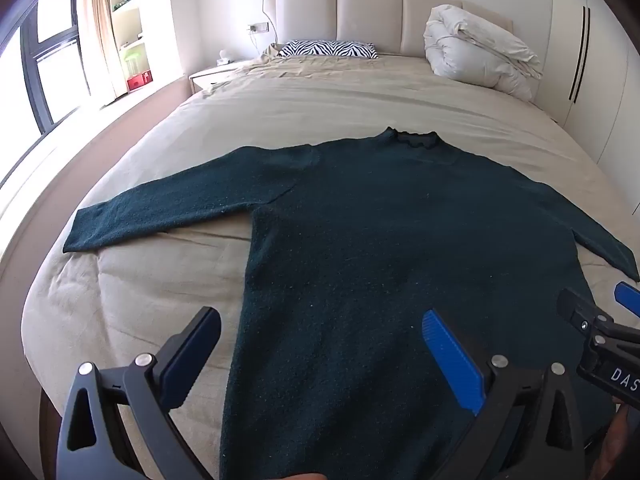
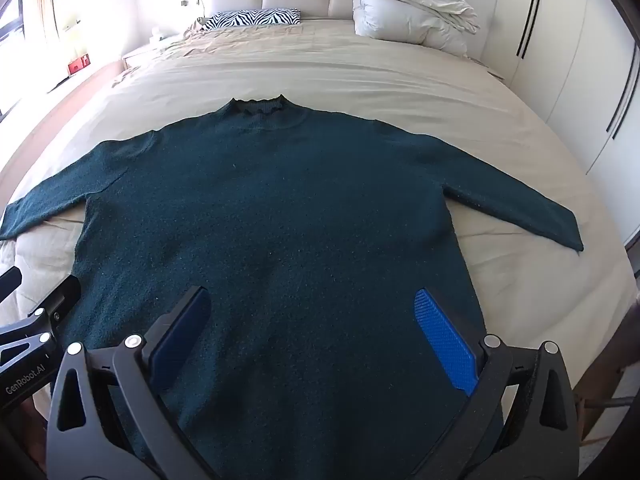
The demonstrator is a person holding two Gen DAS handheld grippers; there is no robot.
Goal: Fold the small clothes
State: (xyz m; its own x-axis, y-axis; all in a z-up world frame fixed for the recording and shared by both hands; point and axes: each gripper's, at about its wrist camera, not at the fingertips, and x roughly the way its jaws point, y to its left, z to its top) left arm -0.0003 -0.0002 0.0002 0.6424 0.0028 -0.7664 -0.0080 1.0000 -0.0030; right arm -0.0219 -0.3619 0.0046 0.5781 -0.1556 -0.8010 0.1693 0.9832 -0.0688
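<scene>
Overhead, dark green sweater [image 2: 272, 216] flat on beige bed [image 2: 360, 76] — sleeves spread, both hand-held grippers [image 1: 320, 344] [image 2: 312, 320] wide apart.

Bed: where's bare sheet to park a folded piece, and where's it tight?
Free: the wide strip of bed between the sweater collar and the zebra pillow and duvet; also the patch under the left sleeve beside the body. Crowded: near edge, where the open left gripper and open right gripper hover over the hem.

Beige bed [image 1: 320, 92], padded headboard [image 1: 368, 4], sunlit window [image 1: 48, 60].
</scene>
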